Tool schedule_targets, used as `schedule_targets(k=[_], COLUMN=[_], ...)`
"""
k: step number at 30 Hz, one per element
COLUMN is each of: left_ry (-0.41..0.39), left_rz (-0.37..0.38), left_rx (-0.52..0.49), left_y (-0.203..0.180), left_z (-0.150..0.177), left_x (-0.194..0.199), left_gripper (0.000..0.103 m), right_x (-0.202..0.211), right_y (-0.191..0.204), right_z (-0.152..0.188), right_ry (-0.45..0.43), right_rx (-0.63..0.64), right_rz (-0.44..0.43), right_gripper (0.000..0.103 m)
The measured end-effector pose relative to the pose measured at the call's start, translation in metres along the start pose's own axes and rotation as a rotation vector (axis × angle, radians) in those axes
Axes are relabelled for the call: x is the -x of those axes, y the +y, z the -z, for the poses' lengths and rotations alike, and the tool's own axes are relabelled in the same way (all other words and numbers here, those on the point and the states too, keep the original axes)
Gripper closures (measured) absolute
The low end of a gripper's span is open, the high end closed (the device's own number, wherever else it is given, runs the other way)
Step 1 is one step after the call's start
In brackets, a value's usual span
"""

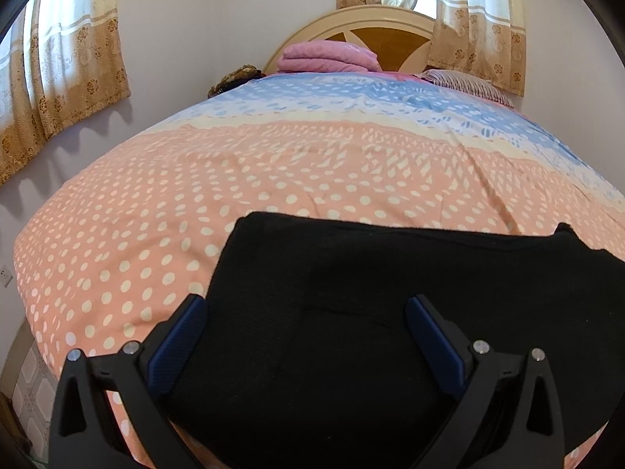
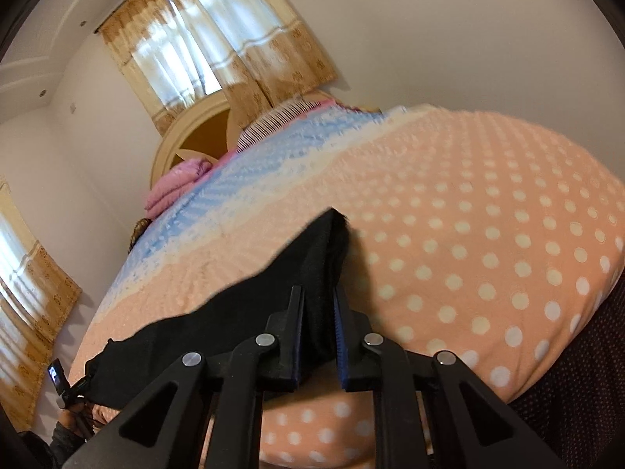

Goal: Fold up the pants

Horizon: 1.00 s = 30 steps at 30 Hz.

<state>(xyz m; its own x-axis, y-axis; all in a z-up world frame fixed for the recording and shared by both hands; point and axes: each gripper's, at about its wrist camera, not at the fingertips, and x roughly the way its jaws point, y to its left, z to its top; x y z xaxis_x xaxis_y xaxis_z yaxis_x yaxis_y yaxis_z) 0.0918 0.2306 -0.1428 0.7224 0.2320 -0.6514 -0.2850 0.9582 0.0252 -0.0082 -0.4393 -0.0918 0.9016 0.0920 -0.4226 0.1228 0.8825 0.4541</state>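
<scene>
The black pants [image 1: 351,312] lie partly folded at the bed's [image 1: 156,203] near edge; right gripper [image 2: 318,312] pinches a raised corner, left gripper [image 1: 308,324] gapes wide above them — more folding remains, I'd say.

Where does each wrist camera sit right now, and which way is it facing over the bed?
Left wrist: on the left gripper, looking up the bed toward the headboard; fingers spread wide above the black pants.
Right wrist: on the right gripper, tilted, looking across the polka-dot bedspread; fingers pinching a raised pants fold; a person's hand shows at lower left.
Shared: pants, bedspread, headboard, pink folded blanket, curtains.
</scene>
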Motion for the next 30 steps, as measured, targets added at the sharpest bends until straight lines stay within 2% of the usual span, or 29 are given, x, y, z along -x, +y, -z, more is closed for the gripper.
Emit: schedule_targets(k=[7, 13, 23, 30], left_ry=[-0.002, -0.005, -0.013, -0.017], left_rz=[0.0, -0.004, -0.003, -0.003], left_rx=[-0.001, -0.004, -0.004, -0.004], left_y=[0.0, 0.0, 0.001, 0.0], left_z=[-0.001, -0.001, 0.001, 0.002], left_x=[0.0, 0.0, 0.0, 0.001], left_gripper=[0.0, 0.0, 0.0, 0.0], right_x=[0.013, 0.013, -0.013, -0.039], right_y=[0.054, 0.087, 0.154, 0.186], right_z=[-0.002, 0.003, 0.018, 0.041], right_ry=[-0.058, -0.055, -0.002, 0.064], right_rx=[0.137, 0.205, 0.327, 0.378], right_rz=[-0.041, -0.097, -0.189, -0.238], right_gripper=[0.089, 0.089, 0.089, 0.089])
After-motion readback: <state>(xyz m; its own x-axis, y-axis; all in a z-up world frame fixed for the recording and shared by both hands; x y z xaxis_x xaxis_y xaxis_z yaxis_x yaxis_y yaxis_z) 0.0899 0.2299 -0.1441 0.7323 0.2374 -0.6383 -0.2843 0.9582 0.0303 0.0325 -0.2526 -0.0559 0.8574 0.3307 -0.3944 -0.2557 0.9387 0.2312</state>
